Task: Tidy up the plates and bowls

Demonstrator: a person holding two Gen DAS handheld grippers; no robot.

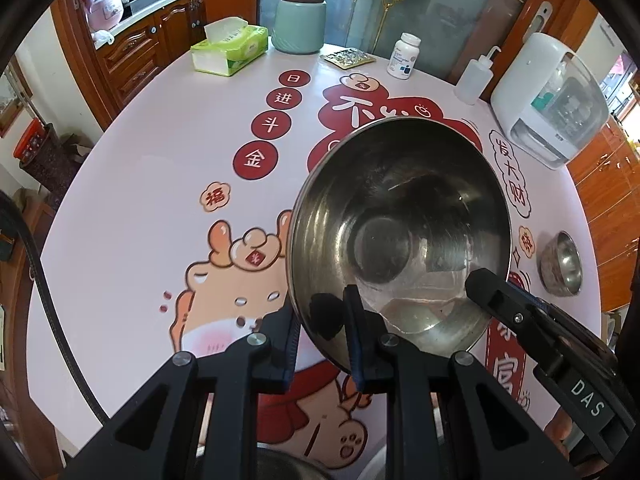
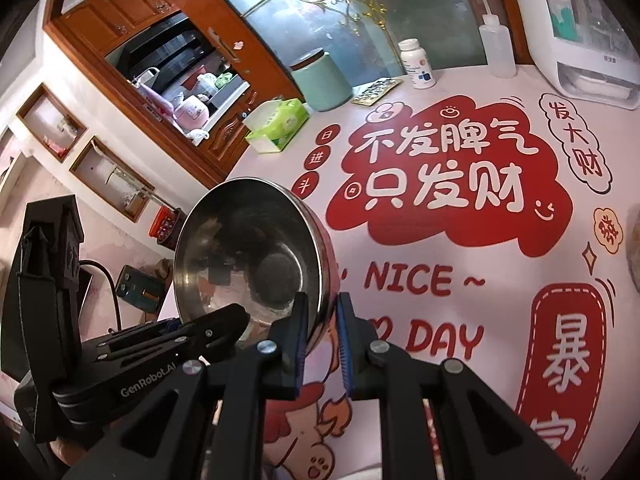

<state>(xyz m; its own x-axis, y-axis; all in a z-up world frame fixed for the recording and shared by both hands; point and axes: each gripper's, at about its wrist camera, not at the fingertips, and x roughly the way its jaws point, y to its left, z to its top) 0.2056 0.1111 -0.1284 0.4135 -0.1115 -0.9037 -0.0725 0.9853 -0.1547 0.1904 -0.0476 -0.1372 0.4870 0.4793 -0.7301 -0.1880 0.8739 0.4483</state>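
Only the left wrist view shows it — small steel bowl (image 1: 562, 263) beside held steel bowl (image 1: 400, 232).

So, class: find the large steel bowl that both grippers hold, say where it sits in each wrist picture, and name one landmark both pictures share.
Left wrist: the large steel bowl fills the centre-right, its rim pinched at the bottom.
Right wrist: the same bowl sits left of centre, above the fingers.
Shared landmark: the green jar at the table's far edge.
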